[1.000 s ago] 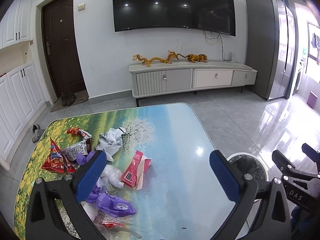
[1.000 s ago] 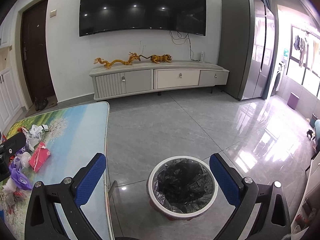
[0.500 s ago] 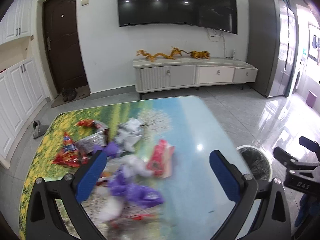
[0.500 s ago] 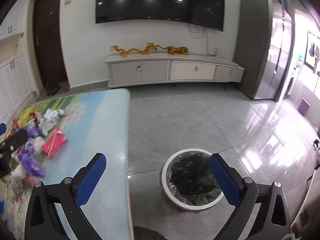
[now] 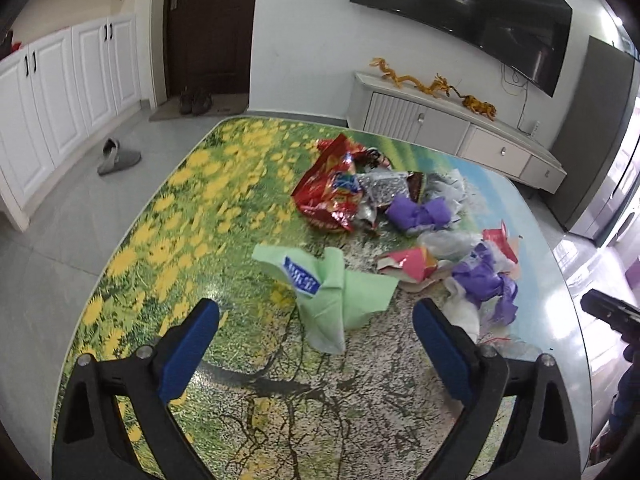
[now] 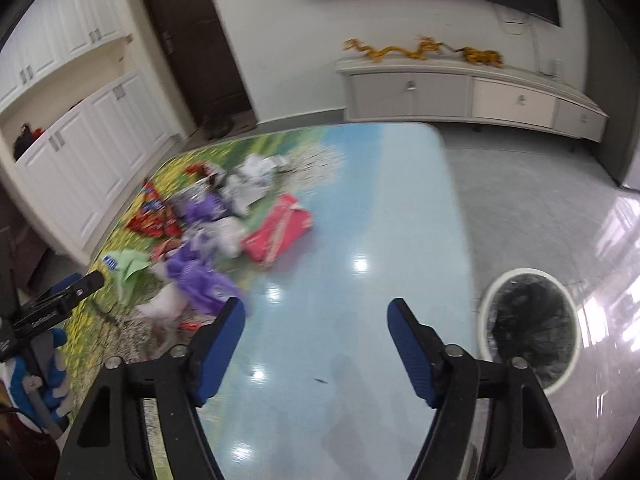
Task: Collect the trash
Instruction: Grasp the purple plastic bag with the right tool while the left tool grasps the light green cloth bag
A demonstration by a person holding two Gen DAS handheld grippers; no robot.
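Note:
A heap of trash lies on the picture-printed table (image 5: 160, 220): a red snack bag (image 5: 332, 192), purple wrappers (image 5: 420, 212), a pink carton (image 5: 408, 264) and a green wrapper (image 5: 332, 292). My left gripper (image 5: 316, 312) hovers over the table with its jaws wide and closing slightly. The green wrapper lies just ahead of its tips, untouched. My right gripper (image 6: 318, 316) is above the bare blue part of the table, jaws closing with nothing between them. The pink carton (image 6: 280, 228) and a purple wrapper (image 6: 200, 276) lie to its left. A white bin (image 6: 486, 304) with a black liner stands on the floor to the right.
A low TV cabinet (image 5: 440, 124) with golden dragon figures stands along the far wall under a television. White cupboards (image 5: 60, 80) and a dark door (image 5: 208, 28) are at the left. A grey slipper (image 5: 118, 156) lies on the tiled floor.
Both grippers swung left toward the trash heap. The green wrapper came into the left view. The right jaws narrowed, and the bin slid to the right edge of the right view.

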